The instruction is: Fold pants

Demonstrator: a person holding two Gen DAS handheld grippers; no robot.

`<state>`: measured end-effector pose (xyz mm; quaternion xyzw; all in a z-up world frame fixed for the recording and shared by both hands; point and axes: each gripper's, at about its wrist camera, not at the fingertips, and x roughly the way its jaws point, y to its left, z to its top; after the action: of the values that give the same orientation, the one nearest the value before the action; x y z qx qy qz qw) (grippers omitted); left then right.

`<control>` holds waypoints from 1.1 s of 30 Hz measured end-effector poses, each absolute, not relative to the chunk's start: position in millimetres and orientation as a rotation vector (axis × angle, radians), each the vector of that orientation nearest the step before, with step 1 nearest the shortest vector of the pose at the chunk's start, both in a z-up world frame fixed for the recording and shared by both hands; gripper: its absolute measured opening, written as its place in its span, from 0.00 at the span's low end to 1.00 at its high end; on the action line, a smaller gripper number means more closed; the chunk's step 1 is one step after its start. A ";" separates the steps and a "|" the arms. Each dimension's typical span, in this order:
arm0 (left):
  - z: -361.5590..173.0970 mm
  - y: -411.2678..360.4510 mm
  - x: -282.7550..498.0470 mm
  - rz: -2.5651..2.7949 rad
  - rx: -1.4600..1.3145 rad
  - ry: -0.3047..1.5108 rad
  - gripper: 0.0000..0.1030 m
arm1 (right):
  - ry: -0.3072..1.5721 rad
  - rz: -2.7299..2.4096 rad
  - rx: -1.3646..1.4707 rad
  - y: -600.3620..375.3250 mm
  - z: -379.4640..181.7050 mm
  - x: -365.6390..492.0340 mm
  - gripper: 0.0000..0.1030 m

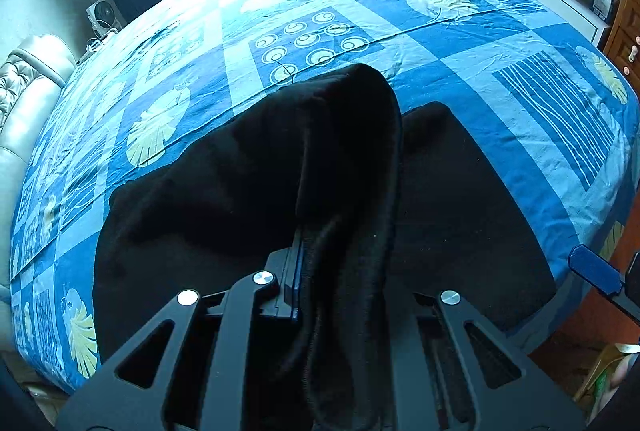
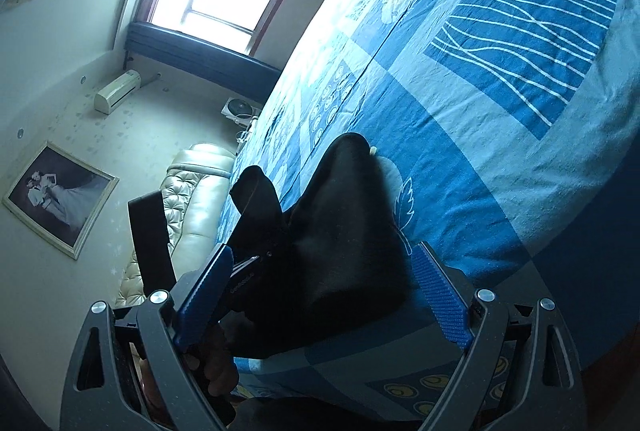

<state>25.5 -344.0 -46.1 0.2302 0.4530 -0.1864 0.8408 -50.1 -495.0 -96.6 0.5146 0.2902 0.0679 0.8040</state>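
Headboard [image 1: 24, 99], padded and pale, at far left; patterned blue bedsheet [image 1: 460, 71] across the bed. Black pants [image 1: 224, 187] lie near the bed's front edge, one part lifted in a ridge. Left gripper [image 1: 304, 271] pinching that raised fabric, jaws pressed together on it. Right gripper [image 2: 320, 295] spread wide, pads either side of the dark cloth, gripping nothing. Judged mid-fold: lifted layer likely needs carrying over the flat part, right gripper taking a matching edge first.
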 end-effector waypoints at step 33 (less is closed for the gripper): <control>-16.9 -337.8 -2.5 -0.533 0.442 0.893 0.76 | 0.631 0.089 1.035 -493.4 -64.0 -49.1 0.87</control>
<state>-2.5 -337.8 -16.9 0.2096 0.4233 -0.2524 0.8445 -49.1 -493.4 -64.0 0.4864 0.2963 0.0419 0.8209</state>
